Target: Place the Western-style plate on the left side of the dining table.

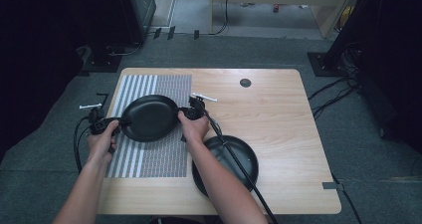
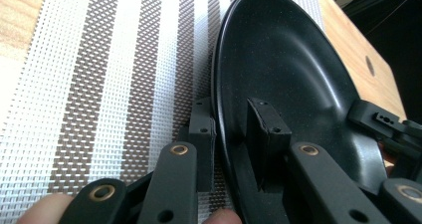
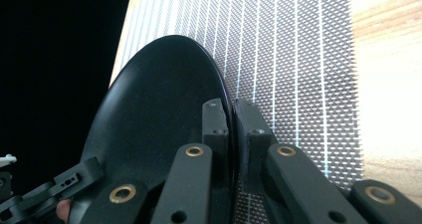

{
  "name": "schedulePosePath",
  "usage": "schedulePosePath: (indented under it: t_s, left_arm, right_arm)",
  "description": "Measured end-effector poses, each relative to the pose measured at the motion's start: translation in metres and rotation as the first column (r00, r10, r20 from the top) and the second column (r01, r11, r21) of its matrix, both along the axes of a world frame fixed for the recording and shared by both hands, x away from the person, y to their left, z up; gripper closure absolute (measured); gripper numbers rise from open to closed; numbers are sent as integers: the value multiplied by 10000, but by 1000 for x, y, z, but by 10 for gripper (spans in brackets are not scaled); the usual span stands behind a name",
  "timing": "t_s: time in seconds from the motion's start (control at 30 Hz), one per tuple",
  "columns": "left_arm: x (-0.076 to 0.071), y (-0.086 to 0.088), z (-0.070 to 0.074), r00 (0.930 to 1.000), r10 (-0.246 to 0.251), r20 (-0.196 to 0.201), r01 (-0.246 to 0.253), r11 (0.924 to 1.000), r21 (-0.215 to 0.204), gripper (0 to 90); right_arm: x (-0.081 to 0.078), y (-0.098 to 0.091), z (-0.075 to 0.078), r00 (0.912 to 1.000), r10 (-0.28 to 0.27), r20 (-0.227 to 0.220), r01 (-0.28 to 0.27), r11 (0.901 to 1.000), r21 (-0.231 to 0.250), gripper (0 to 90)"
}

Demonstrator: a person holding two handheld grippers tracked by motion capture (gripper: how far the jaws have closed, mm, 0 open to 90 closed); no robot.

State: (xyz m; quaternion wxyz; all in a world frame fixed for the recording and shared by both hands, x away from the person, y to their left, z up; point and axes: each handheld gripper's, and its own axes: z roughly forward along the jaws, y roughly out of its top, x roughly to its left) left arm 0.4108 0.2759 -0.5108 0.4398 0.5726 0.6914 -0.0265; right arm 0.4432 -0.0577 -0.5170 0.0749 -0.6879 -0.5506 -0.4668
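1. Nearest the person, a second black plate (image 1: 239,157) lies on the bare wood of the table (image 1: 278,114), partly under the right forearm and crossed by the gripper's cable.
2. A bit farther out, both hands hold a black plate (image 1: 149,117) between them over the striped woven placemat (image 1: 149,157). Whether it already rests on the mat or hangs just above it, I cannot tell.
3. The left gripper (image 2: 231,129) is clamped on the plate's rim, one pad inside the dish and one beneath it.
4. The right gripper (image 3: 232,122) pinches the opposite rim the same way, its jaws nearly together with only the thin edge between.
5. The plate looks stiff and fairly light, with a smooth, slightly glossy face, so I would expect it to slip if the pinch loosens. The rim is the only sensible place to take it, at two opposite points as here, which keeps it from tipping.
6. Being rigid, it may chip or clatter if let go from a height.
7. Beyond the mat, a dark round cable hole (image 1: 245,82) sits near the table's far edge.
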Motion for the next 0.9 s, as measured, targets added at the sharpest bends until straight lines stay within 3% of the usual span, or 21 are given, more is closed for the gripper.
schedulePosePath:
  t_s: [0.37, 0.47, 0.57, 0.67, 0.77, 0.83, 0.9]
  left_arm:
    - [-1, 0, -2, 10000, 27, 83, -28, 9999, 105, 749]
    - [-2, -1, -2, 9998, -48, 175, 47, 10000, 72, 691]
    - [-3, -5, 0, 9994, -83, 338, 78, 9999, 154, 588]
    - [-4, -9, 4, 9987, -291, 423, 263, 9976, 641, 522]
    - [-6, -11, 12, 9970, -103, 762, -23, 9867, 1623, 423]
    - [-7, -9, 17, 9966, 37, 829, -180, 9849, 1720, 358]
    - [-10, -8, 24, 9954, 106, 955, -298, 9789, 2023, 286]
  right_arm:
    - [1, 1, -3, 9997, 229, -17, -230, 9995, -205, 840]
    - [1, 2, -3, 9995, 323, 70, -321, 9991, -294, 833]
    - [0, 2, 1, 9991, 224, 354, -209, 9988, -433, 745]
    - [-2, -2, 14, 9971, -21, 761, 64, 9984, -568, 700]
    - [-5, -7, 27, 9929, -28, 1188, 116, 9972, -740, 625]
    - [-7, -12, 34, 9879, 35, 1549, 117, 9952, -973, 587]
    - [-8, -18, 39, 9829, 158, 1836, -14, 9969, -785, 539]
